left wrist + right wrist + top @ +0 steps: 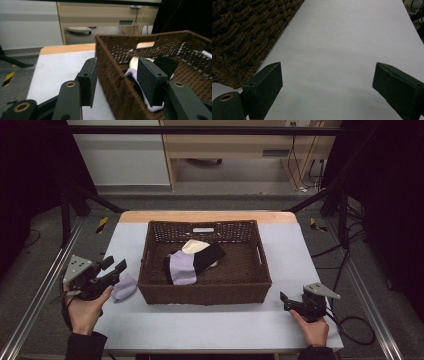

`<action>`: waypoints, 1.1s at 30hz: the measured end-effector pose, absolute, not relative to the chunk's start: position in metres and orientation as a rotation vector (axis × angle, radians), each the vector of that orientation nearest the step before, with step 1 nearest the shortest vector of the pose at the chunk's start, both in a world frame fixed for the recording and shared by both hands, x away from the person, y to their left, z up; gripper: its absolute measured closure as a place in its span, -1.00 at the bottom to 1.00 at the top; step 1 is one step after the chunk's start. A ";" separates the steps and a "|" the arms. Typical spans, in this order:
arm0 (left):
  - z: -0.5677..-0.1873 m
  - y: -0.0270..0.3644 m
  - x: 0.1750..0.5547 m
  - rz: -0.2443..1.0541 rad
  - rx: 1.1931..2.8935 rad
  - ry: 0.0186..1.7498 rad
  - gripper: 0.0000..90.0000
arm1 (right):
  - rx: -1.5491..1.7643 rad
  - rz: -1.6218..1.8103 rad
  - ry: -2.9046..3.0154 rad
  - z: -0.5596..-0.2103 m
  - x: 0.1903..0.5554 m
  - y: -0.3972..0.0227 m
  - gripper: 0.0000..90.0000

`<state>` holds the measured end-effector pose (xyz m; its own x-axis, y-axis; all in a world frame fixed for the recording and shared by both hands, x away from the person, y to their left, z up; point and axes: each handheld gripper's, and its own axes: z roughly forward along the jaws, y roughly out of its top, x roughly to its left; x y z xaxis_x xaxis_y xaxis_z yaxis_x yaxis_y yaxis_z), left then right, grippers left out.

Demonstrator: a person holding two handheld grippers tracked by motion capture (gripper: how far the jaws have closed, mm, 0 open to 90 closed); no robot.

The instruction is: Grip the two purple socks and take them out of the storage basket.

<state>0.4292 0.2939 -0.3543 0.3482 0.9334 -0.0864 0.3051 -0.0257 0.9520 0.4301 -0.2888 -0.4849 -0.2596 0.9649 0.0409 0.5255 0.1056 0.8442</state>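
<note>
— What's the surface [210, 325] like from where you stand?

— A pale grey-white sheet over a table, with a strip of light wood showing along the far edge. A dark brown wicker basket [205, 292] sits in the middle, a slot handle in its far wall.

— Anything in it?

— A lilac sock [182, 268] lying over a black cloth [210, 256], and a cream piece [194, 245] tucked behind them toward the far wall. Another lilac sock [124, 286] lies outside on the sheet, just beside the basket's left wall.

— And the hands?

— The left gripper [114, 267] is held above the near-left part of the sheet, right over that loose sock. Its fingers [88, 82] are spread apart with nothing between them; in the left gripper view the basket's left wall rises between the two pads. The right gripper [286, 301] rests low at the near-right, near the basket's front corner, fingers [265, 86] spread wide over bare sheet, holding nothing.

— The room around it?

— Dim. Black metal frame bars slant down to the floor on both sides, with yellow-and-black tape patches near the table's far corners. Grey floor, cables trailing on the right. Behind, a white wall panel and a light wooden piece of furniture with more cables hanging.
</note>
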 end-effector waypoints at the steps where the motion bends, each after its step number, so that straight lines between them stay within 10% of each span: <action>1: -0.348 0.286 0.434 0.748 1.567 1.139 0.11 | 1.449 1.055 1.850 -0.485 0.430 -0.289 -0.79; 33: -0.326 0.170 0.516 0.747 1.731 1.015 0.04 | 1.451 1.055 1.843 -0.485 0.430 -0.289 -0.74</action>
